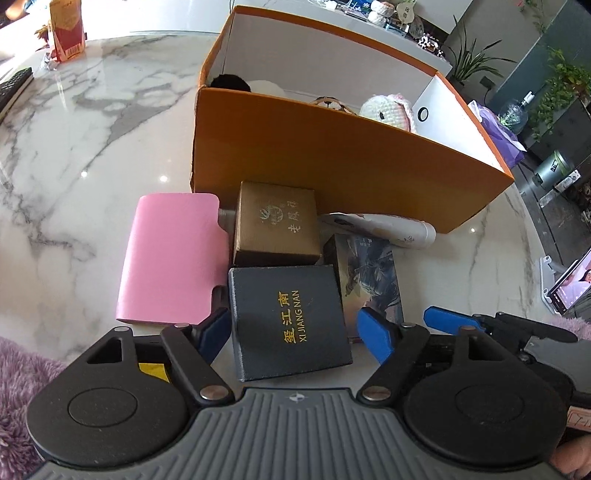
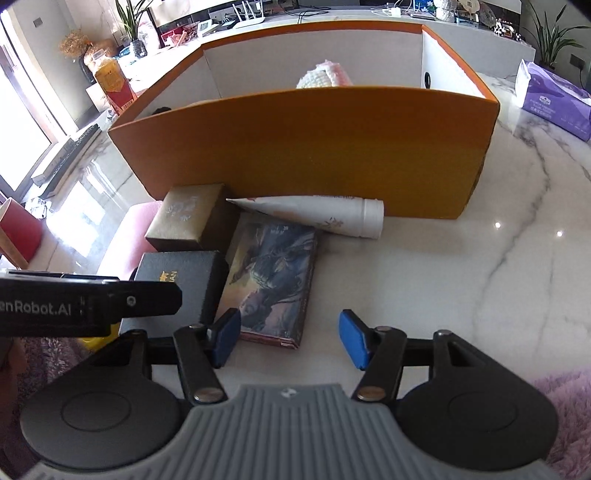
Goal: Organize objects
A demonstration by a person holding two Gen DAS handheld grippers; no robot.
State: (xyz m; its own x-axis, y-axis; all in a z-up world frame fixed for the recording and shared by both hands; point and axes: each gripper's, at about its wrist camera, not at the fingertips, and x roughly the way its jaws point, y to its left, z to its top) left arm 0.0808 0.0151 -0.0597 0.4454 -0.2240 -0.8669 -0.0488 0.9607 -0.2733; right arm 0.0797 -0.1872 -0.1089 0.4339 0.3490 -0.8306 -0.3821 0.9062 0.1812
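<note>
An open orange box [image 1: 332,162] [image 2: 303,147] stands on the marble table and holds several plush toys [image 1: 384,110]. In front of it lie a pink pouch [image 1: 170,254], a brown box [image 1: 275,225] [image 2: 188,218], a black box marked XI JIANG NAN [image 1: 288,321] [image 2: 177,280], a picture box [image 1: 373,280] [image 2: 269,284] and a white tube [image 1: 391,229] [image 2: 325,216]. My left gripper [image 1: 295,336] is open, its fingers either side of the black box. My right gripper [image 2: 290,338] is open and empty, just right of the picture box's near end.
A red-and-gold carton [image 1: 66,29] stands at the far left of the table. A purple tissue pack [image 2: 554,99] lies at the far right. A phone on a stand [image 1: 569,288] is at the right edge. A keyboard [image 1: 13,92] lies far left.
</note>
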